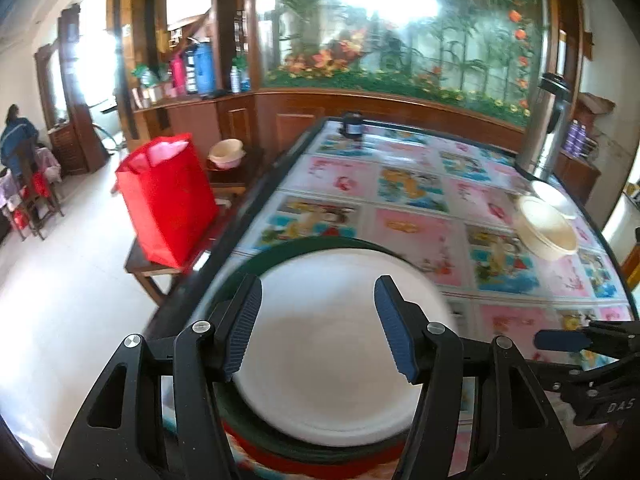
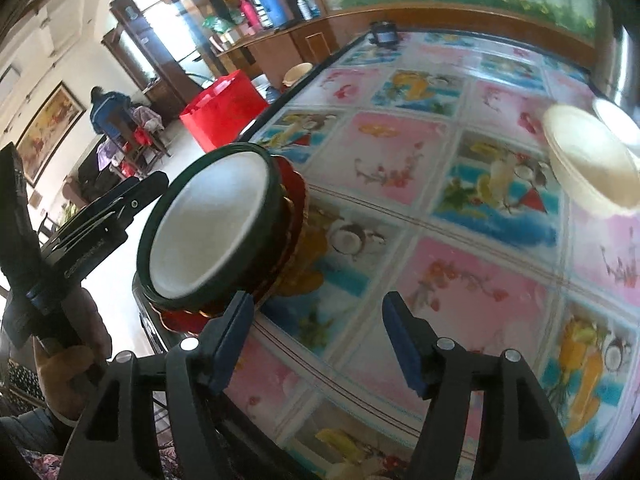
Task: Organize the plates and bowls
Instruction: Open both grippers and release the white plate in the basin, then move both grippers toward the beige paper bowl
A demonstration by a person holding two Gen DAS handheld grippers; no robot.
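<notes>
Both claws stand apart, gripping nothing: the left claw [image 1: 318,326] hovers over the stacked green-rimmed bowl [image 1: 340,340]. The right claw [image 2: 316,340] faces bare bench [image 2: 460,288], probably heading for the cream bowl [image 2: 592,164].

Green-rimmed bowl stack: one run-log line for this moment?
left gripper: open, over green-rimmed bowl | right gripper: open, empty | bowl on red plate | cream bowl: apart, far side

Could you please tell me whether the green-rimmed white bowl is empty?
Empty: the green-rimmed white bowl shows only bare white inside in both views, atop a red plate.
</notes>
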